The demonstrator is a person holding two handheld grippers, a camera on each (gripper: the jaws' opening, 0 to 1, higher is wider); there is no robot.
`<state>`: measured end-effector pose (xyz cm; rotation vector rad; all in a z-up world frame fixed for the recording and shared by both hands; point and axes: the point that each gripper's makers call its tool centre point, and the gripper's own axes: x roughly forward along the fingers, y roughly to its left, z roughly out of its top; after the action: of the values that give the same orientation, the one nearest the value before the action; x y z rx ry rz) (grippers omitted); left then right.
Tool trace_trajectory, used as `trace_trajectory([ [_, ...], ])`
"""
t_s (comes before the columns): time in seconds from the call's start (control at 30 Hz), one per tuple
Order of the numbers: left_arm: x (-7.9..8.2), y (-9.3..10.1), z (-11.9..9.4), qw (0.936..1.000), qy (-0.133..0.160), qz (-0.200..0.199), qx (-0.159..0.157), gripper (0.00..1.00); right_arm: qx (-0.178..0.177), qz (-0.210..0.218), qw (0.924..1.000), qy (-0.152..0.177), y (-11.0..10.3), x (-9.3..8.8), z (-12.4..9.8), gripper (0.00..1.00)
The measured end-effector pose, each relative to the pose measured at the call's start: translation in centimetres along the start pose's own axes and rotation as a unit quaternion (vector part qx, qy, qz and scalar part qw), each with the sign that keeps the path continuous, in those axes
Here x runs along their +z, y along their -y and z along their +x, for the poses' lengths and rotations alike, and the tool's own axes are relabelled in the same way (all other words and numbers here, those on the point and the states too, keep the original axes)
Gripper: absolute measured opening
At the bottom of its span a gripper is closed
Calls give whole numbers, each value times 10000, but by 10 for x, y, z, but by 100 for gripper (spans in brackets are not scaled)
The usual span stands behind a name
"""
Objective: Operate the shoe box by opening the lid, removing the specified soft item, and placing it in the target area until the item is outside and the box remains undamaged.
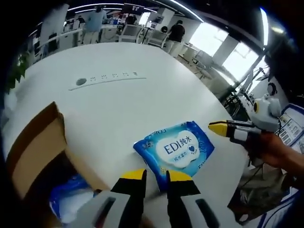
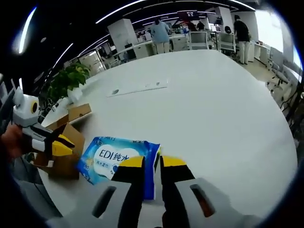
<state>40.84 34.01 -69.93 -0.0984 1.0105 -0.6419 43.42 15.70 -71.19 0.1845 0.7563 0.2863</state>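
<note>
Left gripper view: the left gripper (image 1: 156, 178) rises from the bottom, its yellow-tipped jaws a narrow gap apart with nothing between them, the tips just short of the wipes pack.
Wipes pack (image 1: 174, 151): a blue soft pack with a white label, lying flat on the white table (image 1: 118, 104), outside the box and near the table's closest edge.
Shoe box (image 1: 40, 152): brown cardboard, open, at the table's edge to the left of the pack; blue and white material shows inside it.
Right gripper (image 1: 219, 128): comes in from the right, held by a hand (image 1: 280, 152), its yellow tip just beside the pack and apart from it.
Right gripper view: the right gripper (image 2: 151, 164) has its jaws nearly together, empty, the tips over the edge of the wipes pack (image 2: 116, 159); whether they touch it cannot be told.
Beyond: the left gripper (image 2: 59, 145) in front of the shoe box (image 2: 66, 137), a potted plant (image 2: 69, 80), people standing at far desks.
</note>
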Motion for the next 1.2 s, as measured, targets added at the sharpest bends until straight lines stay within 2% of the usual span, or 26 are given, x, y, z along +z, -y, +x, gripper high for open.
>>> trace_trajectory([
  [0.23, 3, -10, -21, 9996, 274, -87, 38, 21, 72, -104, 9999, 116, -20, 8, -8, 11],
  [0.47, -1, -25, -45, 9987, 478, -164, 61, 23, 131, -162, 9997, 100, -38, 4, -11, 11],
  [0.73, -6, -48, -80, 9964, 789, -277, 110, 23, 368, -265, 9989, 153, -78, 9, -8, 11],
  [0.87, -15, -68, -102, 9946, 969, -287, 243, 23, 555, -454, 9974, 104, -100, 10, -4, 11],
  [1.0, -26, -88, -118, 9934, 1029, -299, 402, 23, 671, -581, 9960, 83, -119, 12, 1, 11],
  [1.2, -43, -123, -146, 9899, 1166, -441, 681, 24, 1045, -862, 9908, 3, -162, 8, 15, 13],
])
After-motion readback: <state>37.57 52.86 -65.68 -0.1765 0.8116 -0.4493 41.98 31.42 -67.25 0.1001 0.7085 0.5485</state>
